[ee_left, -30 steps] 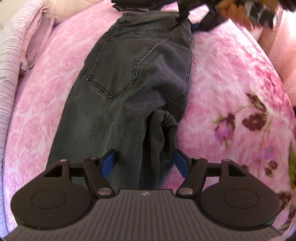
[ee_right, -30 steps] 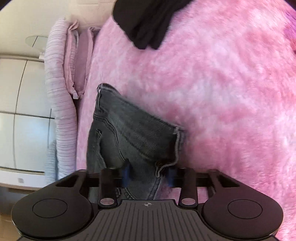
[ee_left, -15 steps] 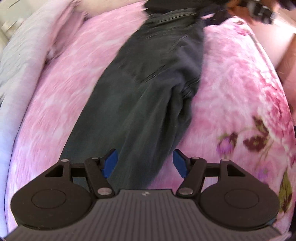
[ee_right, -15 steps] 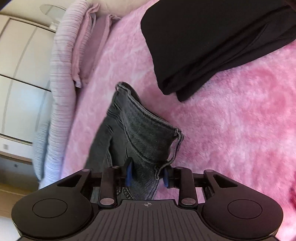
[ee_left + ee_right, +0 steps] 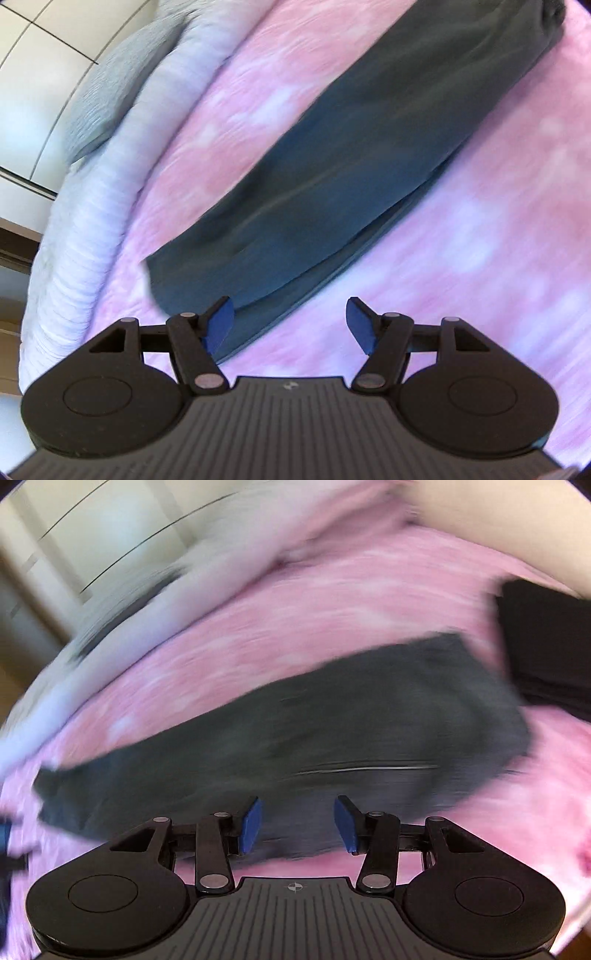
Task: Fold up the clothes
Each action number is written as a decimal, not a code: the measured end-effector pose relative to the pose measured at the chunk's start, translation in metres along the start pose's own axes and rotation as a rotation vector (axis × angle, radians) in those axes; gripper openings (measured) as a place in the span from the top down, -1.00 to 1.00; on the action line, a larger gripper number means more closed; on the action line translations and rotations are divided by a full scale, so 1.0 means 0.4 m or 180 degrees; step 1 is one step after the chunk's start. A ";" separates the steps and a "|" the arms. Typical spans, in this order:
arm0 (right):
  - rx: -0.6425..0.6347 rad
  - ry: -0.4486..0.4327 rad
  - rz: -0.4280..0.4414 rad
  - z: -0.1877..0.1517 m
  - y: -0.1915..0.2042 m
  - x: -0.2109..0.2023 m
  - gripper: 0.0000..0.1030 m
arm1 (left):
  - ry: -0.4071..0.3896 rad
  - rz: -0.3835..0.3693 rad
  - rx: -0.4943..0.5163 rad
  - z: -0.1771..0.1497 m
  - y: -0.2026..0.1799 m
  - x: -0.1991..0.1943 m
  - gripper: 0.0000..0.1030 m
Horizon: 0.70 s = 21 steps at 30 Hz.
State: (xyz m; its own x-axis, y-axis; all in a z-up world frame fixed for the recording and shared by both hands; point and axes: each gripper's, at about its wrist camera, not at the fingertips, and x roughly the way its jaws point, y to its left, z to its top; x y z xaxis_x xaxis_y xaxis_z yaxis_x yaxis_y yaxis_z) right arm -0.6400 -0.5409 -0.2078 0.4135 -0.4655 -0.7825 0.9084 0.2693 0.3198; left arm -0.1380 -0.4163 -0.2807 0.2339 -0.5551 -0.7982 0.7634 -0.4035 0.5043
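Dark grey jeans [image 5: 369, 155] lie flat on the pink bedspread, folded lengthwise with one leg on the other. In the left wrist view the leg ends are nearest. My left gripper [image 5: 290, 323] is open and empty, hovering just past the hem, its left finger [image 5: 219, 321] over the hem corner. In the blurred right wrist view the jeans [image 5: 295, 746] stretch across the frame. My right gripper [image 5: 298, 823] is open and empty, over their near edge.
A pink fuzzy bedspread [image 5: 498, 258] covers the bed. A pale lilac ribbed blanket [image 5: 99, 206] runs along the left edge, with white cabinet doors [image 5: 26, 74] beyond. A folded black garment [image 5: 550, 646] lies at the right, next to the jeans' waist.
My right gripper has opened and let go of the jeans' waistband, then pulled back and swung. My left gripper has moved down the legs to the hem, staying open.
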 end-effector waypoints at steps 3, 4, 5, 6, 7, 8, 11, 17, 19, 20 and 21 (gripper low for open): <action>-0.0389 0.0018 0.0101 -0.042 0.227 0.061 0.08 | -0.0184 -0.0123 -0.0211 -0.067 0.135 0.050 -0.24; -0.0419 0.0052 0.0150 -0.058 0.297 0.085 0.08 | -0.0240 -0.0191 -0.0301 -0.084 0.179 0.068 -0.24; -0.0449 0.0087 0.0199 -0.074 0.368 0.108 0.08 | -0.0294 -0.0304 -0.0398 -0.098 0.221 0.087 -0.24; -0.0480 0.0123 0.0249 -0.089 0.438 0.132 0.08 | -0.0362 -0.0448 -0.0497 -0.110 0.262 0.107 -0.24; -0.0530 0.0171 0.0309 -0.099 0.503 0.162 0.08 | -0.0416 -0.0592 -0.0579 -0.117 0.291 0.125 -0.24; -0.0644 0.0203 0.0365 -0.110 0.569 0.195 0.08 | -0.0461 -0.0733 -0.0653 -0.122 0.314 0.142 -0.24; -0.1129 0.0268 0.0477 -0.140 0.753 0.293 0.08 | -0.0568 -0.1109 -0.0760 -0.137 0.371 0.205 -0.24; -0.1574 0.0325 0.0693 -0.177 0.929 0.422 0.08 | -0.0571 -0.1773 -0.1201 -0.158 0.448 0.338 -0.24; -0.1639 0.0371 0.0689 -0.185 0.942 0.441 0.08 | -0.0460 -0.2073 -0.1278 -0.158 0.462 0.377 -0.18; -0.1682 0.0392 0.0664 -0.189 0.944 0.446 0.07 | -0.0355 -0.2212 -0.1269 -0.155 0.464 0.392 0.05; -0.1715 0.0412 0.0638 -0.193 0.946 0.450 0.08 | -0.0232 -0.2309 -0.1267 -0.151 0.467 0.402 0.33</action>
State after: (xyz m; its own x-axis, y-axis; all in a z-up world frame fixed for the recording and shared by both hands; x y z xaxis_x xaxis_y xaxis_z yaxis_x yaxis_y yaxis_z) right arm -0.2267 -0.4576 -0.2689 0.5322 -0.2637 -0.8045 0.6397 0.7477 0.1781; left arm 0.0786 -0.5370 -0.3345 -0.4276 -0.3073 -0.8501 0.8688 -0.3994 -0.2927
